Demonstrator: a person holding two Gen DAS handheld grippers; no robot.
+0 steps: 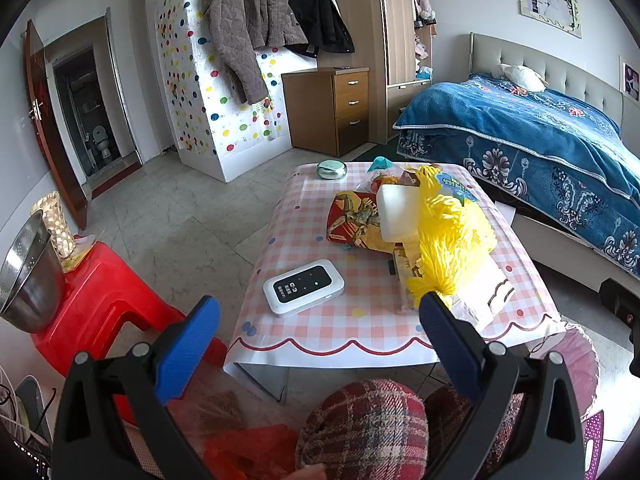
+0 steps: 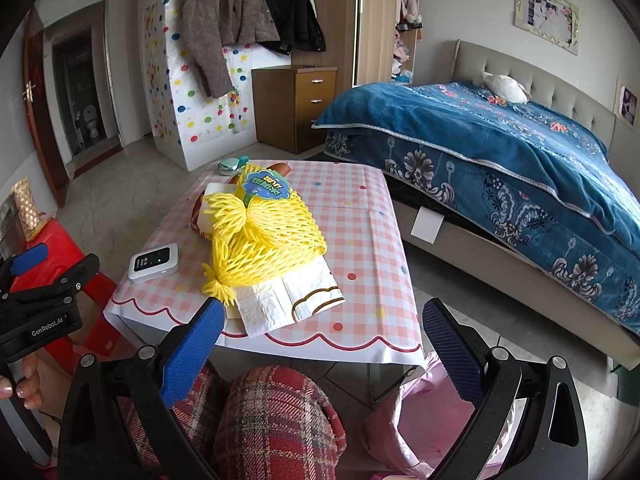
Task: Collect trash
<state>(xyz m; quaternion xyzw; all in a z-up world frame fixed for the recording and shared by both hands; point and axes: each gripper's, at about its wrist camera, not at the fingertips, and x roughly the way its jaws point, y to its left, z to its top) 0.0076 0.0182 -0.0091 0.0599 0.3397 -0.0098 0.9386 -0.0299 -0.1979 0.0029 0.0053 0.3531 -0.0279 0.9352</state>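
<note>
This is a home bedroom: a bed (image 1: pixel 540 136) under a blue floral blanket, coats (image 1: pixel 248 24) hung on the wall, a wooden drawer cabinet (image 1: pixel 340 108), and what seems to be a toilet (image 1: pixel 100 140) through the doorway.

My two wrist cameras look forward from the near edge of the checkered table (image 1: pixel 320 312), sharing it and the far bed (image 2: pixel 500 152).
</note>
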